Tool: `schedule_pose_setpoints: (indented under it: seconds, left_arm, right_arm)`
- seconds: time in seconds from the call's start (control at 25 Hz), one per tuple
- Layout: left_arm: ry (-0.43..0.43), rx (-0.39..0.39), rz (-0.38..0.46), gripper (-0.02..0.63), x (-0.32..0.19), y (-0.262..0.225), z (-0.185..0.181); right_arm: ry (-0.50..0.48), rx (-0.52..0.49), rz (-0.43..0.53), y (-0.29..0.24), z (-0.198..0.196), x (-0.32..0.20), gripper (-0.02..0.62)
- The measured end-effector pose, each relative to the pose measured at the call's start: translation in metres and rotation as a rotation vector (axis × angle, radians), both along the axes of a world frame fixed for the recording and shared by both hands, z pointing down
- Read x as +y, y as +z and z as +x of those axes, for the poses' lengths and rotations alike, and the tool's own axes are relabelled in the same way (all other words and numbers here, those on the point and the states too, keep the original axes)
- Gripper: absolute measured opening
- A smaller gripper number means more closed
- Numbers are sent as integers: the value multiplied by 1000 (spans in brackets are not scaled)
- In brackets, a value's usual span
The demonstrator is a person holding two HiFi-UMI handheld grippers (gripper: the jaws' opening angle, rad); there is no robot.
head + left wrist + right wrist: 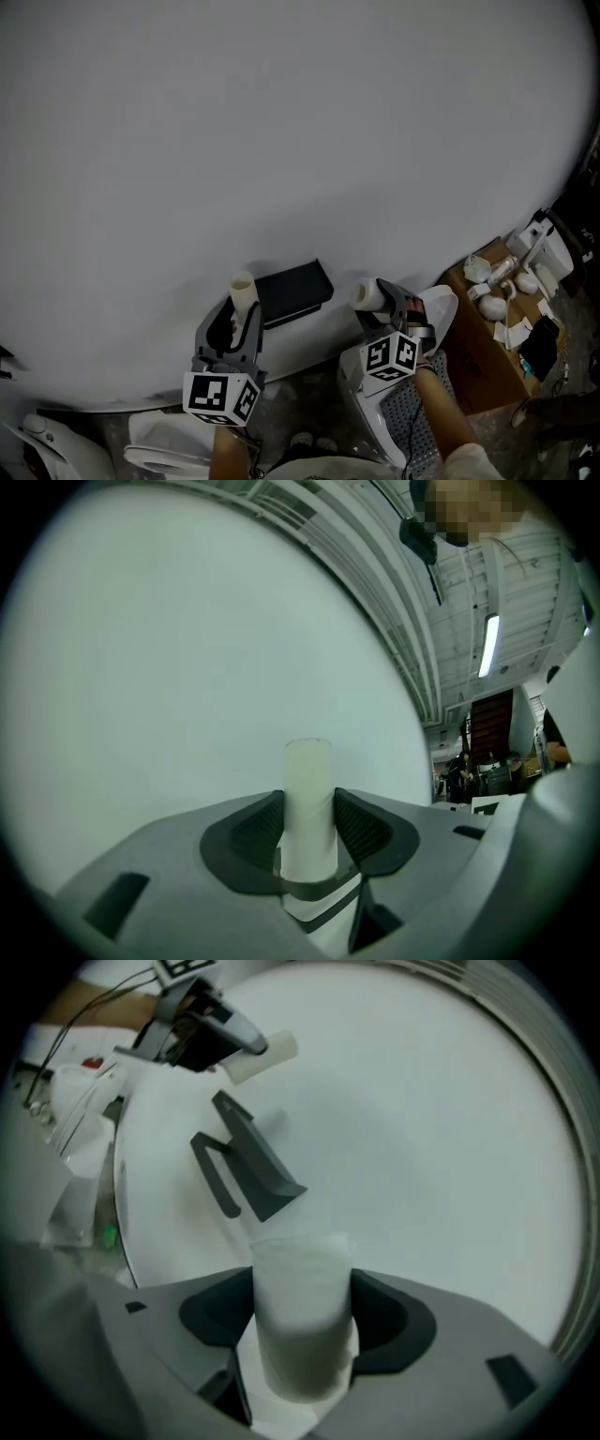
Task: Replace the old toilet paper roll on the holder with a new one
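Note:
A dark, empty toilet paper holder (pixel 293 290) is fixed to the white wall between my two grippers. My left gripper (pixel 240 317) is shut on a thin pale tube (pixel 243 291), which stands upright just left of the holder. In the left gripper view the tube (pixel 307 789) sticks out past the pads (pixel 257 832). My right gripper (pixel 382 306) is shut on a thicker white roll (pixel 367 294) just right of the holder. In the right gripper view that roll (pixel 298 1307) fills the jaws, with the holder (pixel 251 1164) and the left gripper's tube (pixel 266 1056) beyond it.
The white wall (pixel 281 141) fills most of the head view. A cardboard box (pixel 480 361) with several small white items stands at the right. A white perforated object (pixel 405 417) and other white fixtures (pixel 159 441) lie below the grippers.

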State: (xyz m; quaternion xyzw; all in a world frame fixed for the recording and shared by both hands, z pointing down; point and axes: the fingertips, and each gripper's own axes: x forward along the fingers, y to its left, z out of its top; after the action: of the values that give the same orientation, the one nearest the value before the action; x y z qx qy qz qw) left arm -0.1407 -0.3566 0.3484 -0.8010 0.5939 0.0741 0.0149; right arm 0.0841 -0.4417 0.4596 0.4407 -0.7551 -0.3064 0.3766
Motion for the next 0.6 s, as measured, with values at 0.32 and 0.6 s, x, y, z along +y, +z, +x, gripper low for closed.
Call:
schedule_pose_setpoints:
  seconds: [0.32, 0.6]
  left_arm:
    - [-21, -1, 3, 173, 6, 0, -11]
    - [-47, 9, 5, 173, 8, -2, -18]
  right_arm:
    - [-79, 315, 65, 29, -10, -13, 298]
    - [-128, 319, 58, 33, -29, -14, 298]
